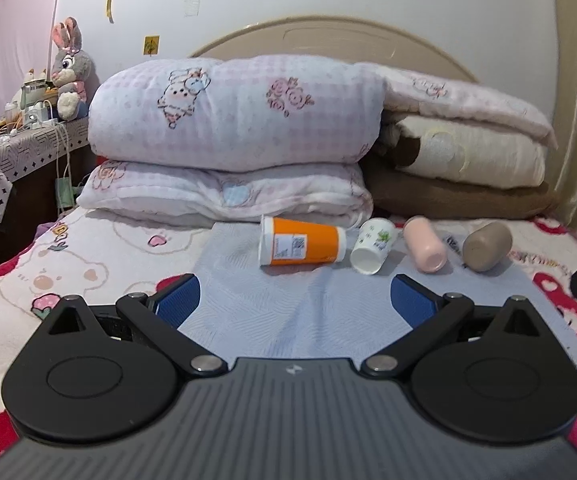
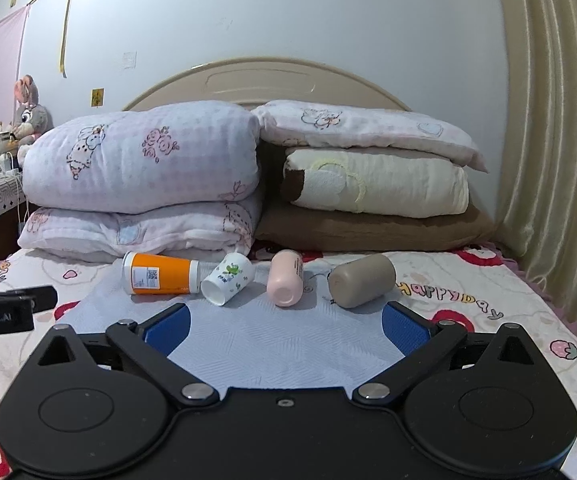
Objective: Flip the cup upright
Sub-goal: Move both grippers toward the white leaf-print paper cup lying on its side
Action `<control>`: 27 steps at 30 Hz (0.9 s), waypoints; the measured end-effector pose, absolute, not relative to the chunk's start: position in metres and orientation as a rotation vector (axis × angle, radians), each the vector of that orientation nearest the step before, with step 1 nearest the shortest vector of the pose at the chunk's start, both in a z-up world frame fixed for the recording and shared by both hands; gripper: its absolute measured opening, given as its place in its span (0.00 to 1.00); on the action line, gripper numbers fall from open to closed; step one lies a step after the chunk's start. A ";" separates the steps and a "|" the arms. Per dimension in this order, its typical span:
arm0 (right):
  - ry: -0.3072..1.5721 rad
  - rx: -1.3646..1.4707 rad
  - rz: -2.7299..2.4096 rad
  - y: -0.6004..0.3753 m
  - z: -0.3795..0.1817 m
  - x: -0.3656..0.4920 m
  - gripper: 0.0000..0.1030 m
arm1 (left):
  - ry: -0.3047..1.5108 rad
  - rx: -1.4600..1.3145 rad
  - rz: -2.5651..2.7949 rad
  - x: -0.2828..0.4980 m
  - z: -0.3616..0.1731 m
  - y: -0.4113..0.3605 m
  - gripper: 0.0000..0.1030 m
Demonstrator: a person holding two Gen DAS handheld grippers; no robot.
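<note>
Four cups lying on their sides on the pale blue mat (image 1: 288, 312): orange cup (image 1: 302, 247) furthest left, then white cup (image 1: 372, 250), pink cup (image 1: 424, 250), brown cup (image 1: 486, 246). Left gripper (image 1: 294, 300) spread wide, short of the mat's cups.

Left black two-finger gripper with blue pads (image 1: 295, 296) level and low, jaws spread wide, nothing between them, right black two-finger gripper with blue pads (image 2: 286, 325) same pose, jaws wide, empty, side by side

The orange cup (image 1: 302, 247) looked like glossy paper. The brown cup (image 2: 362, 280) seemed matt. The pale blue mat (image 2: 280, 344) was embossed and papery, the bed sheet (image 1: 48, 264) fleecy cloth.
</note>
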State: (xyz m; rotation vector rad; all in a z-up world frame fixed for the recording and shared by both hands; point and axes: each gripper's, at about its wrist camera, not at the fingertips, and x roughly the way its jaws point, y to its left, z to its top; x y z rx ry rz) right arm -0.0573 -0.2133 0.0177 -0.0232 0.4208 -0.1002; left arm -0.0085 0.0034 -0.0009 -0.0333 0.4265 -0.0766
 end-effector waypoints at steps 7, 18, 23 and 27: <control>0.431 -0.018 -0.082 -0.211 0.017 -0.058 1.00 | 0.416 -0.082 -0.102 -0.008 -0.003 0.010 1.00; 0.435 -0.012 -0.078 -0.210 0.018 -0.058 1.00 | 0.428 -0.116 -0.108 -0.007 -0.010 0.019 1.00; 0.444 -0.012 -0.075 -0.211 0.017 -0.058 1.00 | 0.448 -0.090 -0.100 -0.006 -0.013 0.017 1.00; 0.454 0.011 -0.027 -0.215 0.020 -0.055 1.00 | 0.529 -0.075 -0.116 0.000 -0.007 0.016 1.00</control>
